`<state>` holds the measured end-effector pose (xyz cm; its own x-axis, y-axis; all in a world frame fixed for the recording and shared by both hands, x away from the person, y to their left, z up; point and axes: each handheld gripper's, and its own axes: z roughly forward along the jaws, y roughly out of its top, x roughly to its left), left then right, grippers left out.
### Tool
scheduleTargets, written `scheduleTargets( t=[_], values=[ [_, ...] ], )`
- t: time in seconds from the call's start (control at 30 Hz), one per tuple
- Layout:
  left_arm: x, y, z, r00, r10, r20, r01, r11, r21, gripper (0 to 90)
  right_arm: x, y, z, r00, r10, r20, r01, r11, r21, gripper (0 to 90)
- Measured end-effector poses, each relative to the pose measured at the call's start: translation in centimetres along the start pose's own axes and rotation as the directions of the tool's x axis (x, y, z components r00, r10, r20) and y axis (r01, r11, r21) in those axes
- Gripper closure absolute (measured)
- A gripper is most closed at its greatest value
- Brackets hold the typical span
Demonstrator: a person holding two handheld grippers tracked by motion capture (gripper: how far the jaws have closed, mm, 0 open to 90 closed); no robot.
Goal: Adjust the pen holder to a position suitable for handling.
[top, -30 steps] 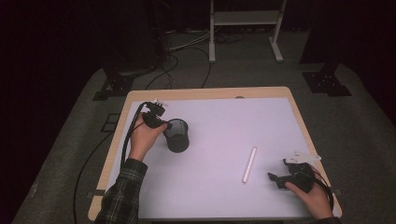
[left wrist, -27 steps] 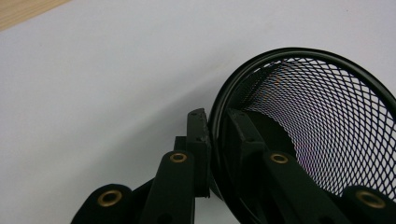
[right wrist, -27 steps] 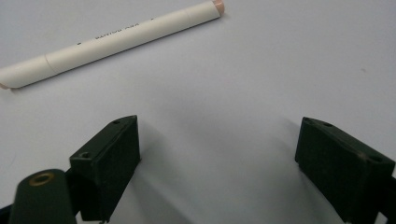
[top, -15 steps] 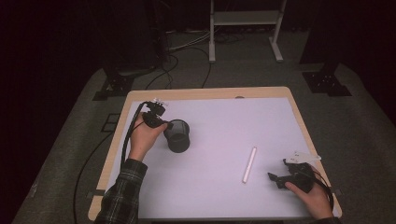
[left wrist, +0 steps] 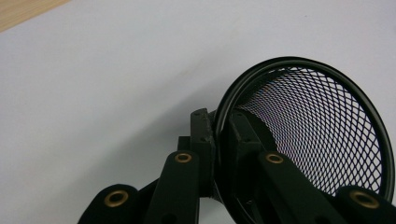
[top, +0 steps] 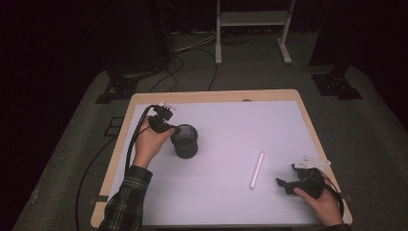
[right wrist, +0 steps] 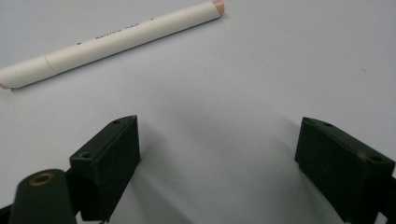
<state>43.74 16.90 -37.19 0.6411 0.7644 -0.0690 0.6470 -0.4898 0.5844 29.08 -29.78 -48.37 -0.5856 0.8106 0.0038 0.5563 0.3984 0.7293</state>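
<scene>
The left gripper point(left wrist: 217, 140) pinches the rim of the black mesh cup point(top: 186, 141) near the table's point(top: 216, 96) left edge, while the right gripper point(right wrist: 217, 154) stands wide apart beside the white pen point(top: 256, 169).

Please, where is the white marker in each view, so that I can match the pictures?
High view: the marker lies right of centre, left of the right tool.
Left gripper view: not in it.
Right gripper view: the marker crosses the top left, beyond the open jaws.
Shared landmark: the white mat.
</scene>
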Motion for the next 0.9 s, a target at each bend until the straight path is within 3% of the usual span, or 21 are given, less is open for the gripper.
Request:
scheduleTargets(
  t=[0.43, 0.9],
  values=[
    [-1.9, 0.4, -1.0, 0.9987, 0.033, 0.039, -0.032, 0.9993, -0.020, 82.8, 0.0, 0.0, 0.0, 1.0000, 0.000, 0.000, 0.000, 1.000, 0.000, 13.0],
    [-5.2, 1.4, -0.6, 0.9880, 0.106, 0.113, -0.104, 0.9944, -0.021, 82.8, 0.0, 0.0, 0.0, 1.0000, 0.000, 0.000, 0.000, 1.000, 0.000, 13.0]
  ],
)
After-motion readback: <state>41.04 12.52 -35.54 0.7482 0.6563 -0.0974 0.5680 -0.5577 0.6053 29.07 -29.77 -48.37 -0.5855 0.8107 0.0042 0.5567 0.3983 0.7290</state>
